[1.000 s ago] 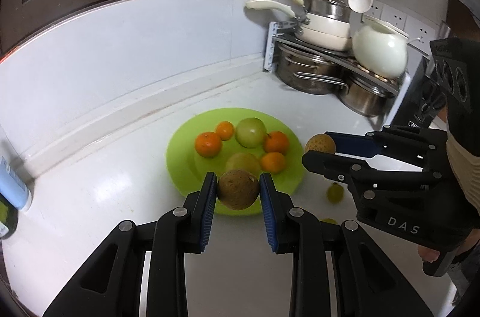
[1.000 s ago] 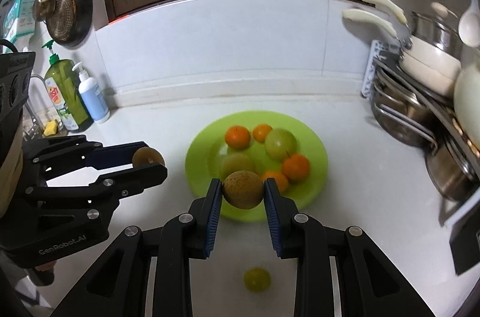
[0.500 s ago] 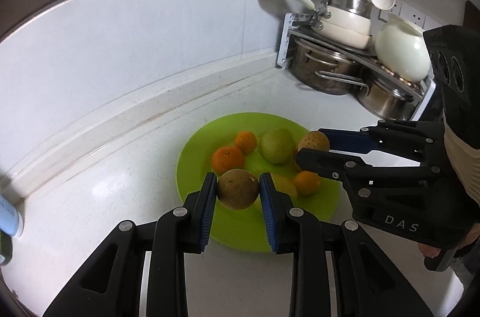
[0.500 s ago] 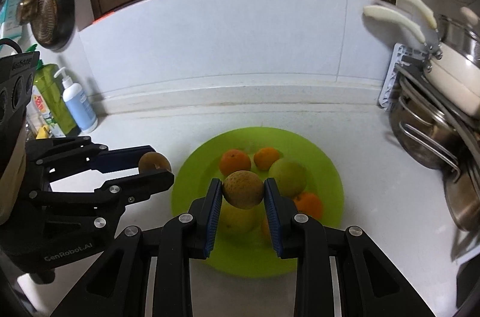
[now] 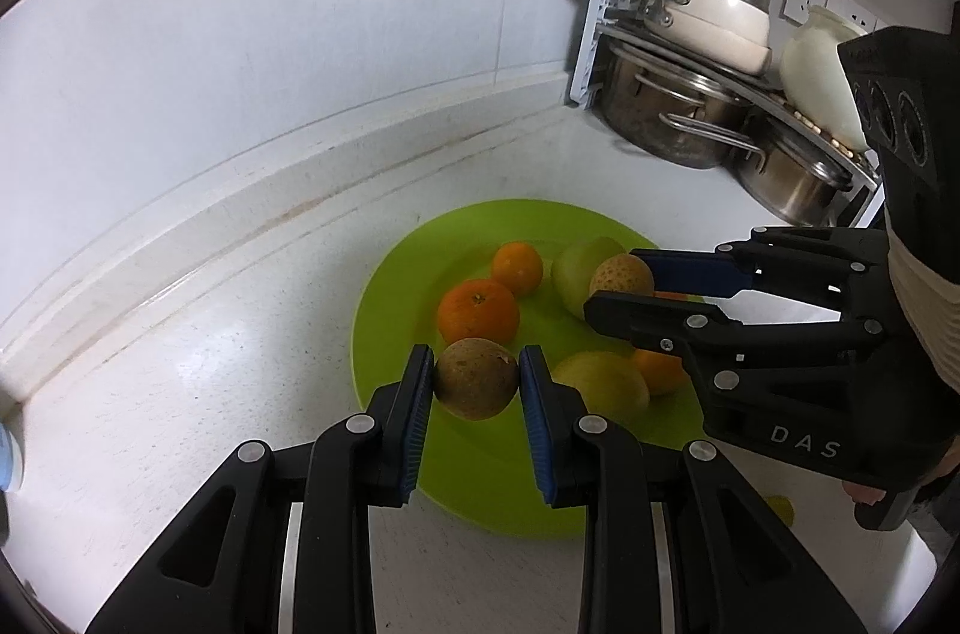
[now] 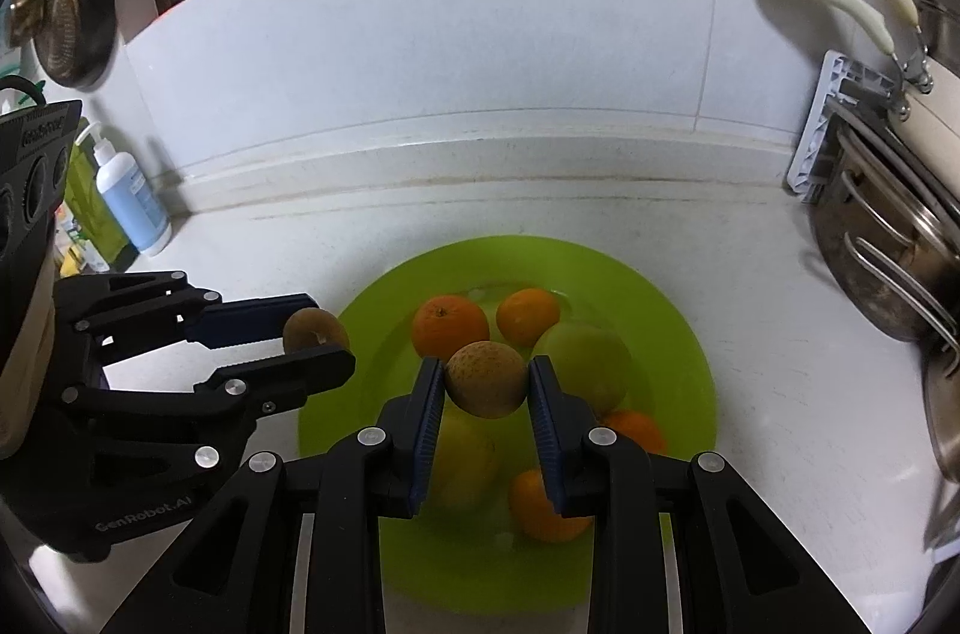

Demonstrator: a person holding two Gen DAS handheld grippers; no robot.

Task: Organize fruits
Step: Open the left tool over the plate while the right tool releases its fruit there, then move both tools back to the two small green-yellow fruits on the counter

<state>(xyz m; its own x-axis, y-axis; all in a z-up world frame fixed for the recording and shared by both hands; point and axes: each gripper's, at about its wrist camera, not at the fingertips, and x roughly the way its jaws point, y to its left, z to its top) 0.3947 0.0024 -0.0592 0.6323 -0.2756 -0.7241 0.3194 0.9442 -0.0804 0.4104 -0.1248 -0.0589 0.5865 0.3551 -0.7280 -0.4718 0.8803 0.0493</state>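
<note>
Left tongs (image 5: 477,379) clamped on a brown round fruit (image 5: 476,378), blue pads pressed to both its sides, held above the near-left rim of the green plate (image 5: 384,310). Right tongs (image 6: 487,382) likewise closed around a second brown fruit (image 6: 486,378), poised over the middle of that same plate (image 6: 360,310). Two tongs, two brown fruits, one apiece. Both fruits nearly spherical, so no clear long axis to call; a small dark spot facing up on the left one.

Outward now: seen across from the right wrist, the left tongs (image 6: 312,337) reaching in from the left with their fruit (image 6: 315,330) at the plate's left edge. From the left wrist, the right tongs (image 5: 621,289) coming in from the right, their fruit (image 5: 621,276) over the plate's right half.

On the plate, counted from the right wrist: four oranges, two at the back (image 6: 450,325) (image 6: 528,317) and two at the front right (image 6: 633,430) (image 6: 543,505). Two larger pale green-yellow fruits as well, one right of centre (image 6: 591,364), one at the near left (image 6: 465,454), partly behind the pads. Six fruits lying there, packed close, several touching.

One small yellow-green fruit (image 5: 780,508) alone on the white desk (image 5: 210,394), just off the plate's near-right edge.

Farther out: rack of steel pots (image 5: 672,118) at right, pump bottle (image 6: 129,199) by the left wall.
</note>
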